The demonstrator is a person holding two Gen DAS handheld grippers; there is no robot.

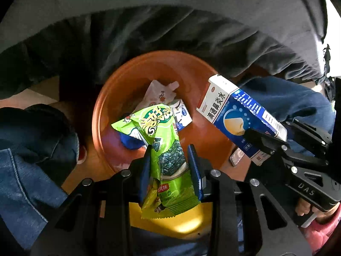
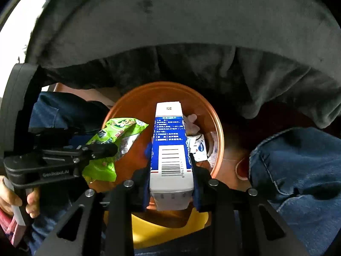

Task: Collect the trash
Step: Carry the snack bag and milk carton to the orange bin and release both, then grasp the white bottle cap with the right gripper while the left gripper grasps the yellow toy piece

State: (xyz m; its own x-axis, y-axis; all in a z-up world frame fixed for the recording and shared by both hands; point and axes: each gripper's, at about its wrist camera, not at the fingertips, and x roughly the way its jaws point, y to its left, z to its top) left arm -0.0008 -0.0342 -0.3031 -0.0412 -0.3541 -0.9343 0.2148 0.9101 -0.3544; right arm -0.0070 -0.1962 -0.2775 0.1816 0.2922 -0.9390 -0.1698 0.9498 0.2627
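My left gripper (image 1: 169, 151) is shut on a green snack wrapper (image 1: 164, 149) and holds it above an orange round bin (image 1: 119, 89). My right gripper (image 2: 170, 160) is shut on a blue and white medicine box (image 2: 169, 149) over the same bin (image 2: 217, 125). The box (image 1: 238, 117) and right gripper (image 1: 262, 140) also show in the left wrist view, at the bin's right rim. The wrapper (image 2: 115, 136) and left gripper (image 2: 102, 149) show at the left in the right wrist view. Inside the bin lie a white spout pouch (image 1: 159, 93), a small white and blue packet (image 1: 181, 115) and something blue (image 1: 130, 141).
A grey cushioned seat edge (image 1: 170, 21) hangs over the far side of the bin. The person's jeans-clad legs (image 2: 298, 170) flank the bin on both sides. A yellow object (image 1: 170, 219) lies just below my left gripper. The floor is brown (image 1: 42, 91).
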